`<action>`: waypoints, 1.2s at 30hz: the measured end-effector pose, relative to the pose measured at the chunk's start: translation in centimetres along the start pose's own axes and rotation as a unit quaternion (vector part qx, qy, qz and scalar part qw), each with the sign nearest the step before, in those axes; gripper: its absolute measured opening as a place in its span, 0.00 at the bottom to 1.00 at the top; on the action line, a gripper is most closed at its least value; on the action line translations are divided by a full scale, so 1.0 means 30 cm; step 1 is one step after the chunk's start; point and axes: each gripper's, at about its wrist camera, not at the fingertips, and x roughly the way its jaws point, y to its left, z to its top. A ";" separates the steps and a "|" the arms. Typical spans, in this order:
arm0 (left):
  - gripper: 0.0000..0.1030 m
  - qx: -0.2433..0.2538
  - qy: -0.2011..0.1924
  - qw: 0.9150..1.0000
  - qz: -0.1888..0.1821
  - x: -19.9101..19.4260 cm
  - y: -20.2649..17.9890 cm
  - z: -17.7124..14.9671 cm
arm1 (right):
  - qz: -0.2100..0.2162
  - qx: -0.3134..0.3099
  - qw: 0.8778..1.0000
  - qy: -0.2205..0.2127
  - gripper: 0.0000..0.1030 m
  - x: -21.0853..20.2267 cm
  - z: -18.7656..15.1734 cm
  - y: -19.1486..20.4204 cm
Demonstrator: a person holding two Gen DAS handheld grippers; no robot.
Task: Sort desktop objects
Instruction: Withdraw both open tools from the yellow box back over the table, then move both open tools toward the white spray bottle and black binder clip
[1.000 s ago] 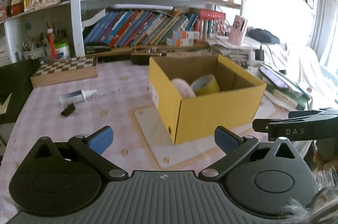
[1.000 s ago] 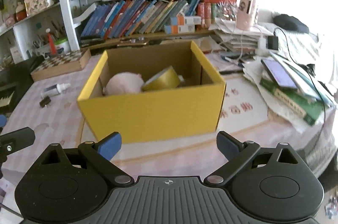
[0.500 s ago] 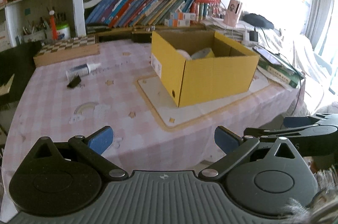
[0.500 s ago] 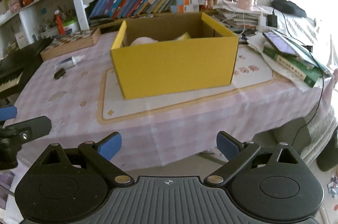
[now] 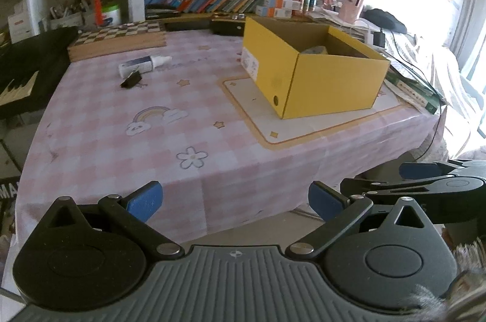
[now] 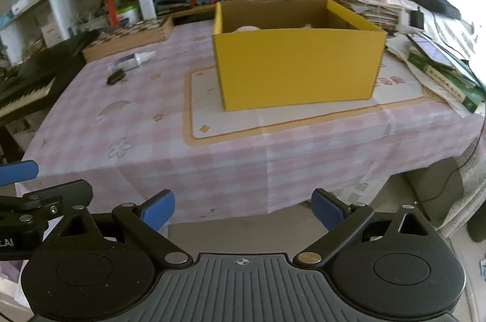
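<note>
Box [image 6: 299,70] walls hide most contents; both grippers' fingers [image 5: 144,200] spread, empty.

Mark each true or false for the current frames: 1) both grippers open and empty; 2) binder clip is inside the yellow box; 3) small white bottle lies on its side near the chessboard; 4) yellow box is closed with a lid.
1) True. The left gripper and right gripper are open with nothing between the fingers.
2) False. The binder clip lies on the tablecloth, apart from the yellow box.
3) True. The small white bottle lies on its side in front of the chessboard.
4) False. The box is open-topped; items show inside.
</note>
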 end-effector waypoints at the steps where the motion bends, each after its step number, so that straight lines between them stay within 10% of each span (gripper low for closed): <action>1: 1.00 -0.001 0.000 1.000 0.001 -0.002 0.005 -0.002 | 0.002 -0.002 1.000 0.001 0.95 0.001 0.000 0.009; 36: 1.00 -0.075 -0.022 0.994 0.073 -0.064 0.262 -0.014 | 0.075 -0.102 0.992 0.000 0.95 0.080 0.077 0.321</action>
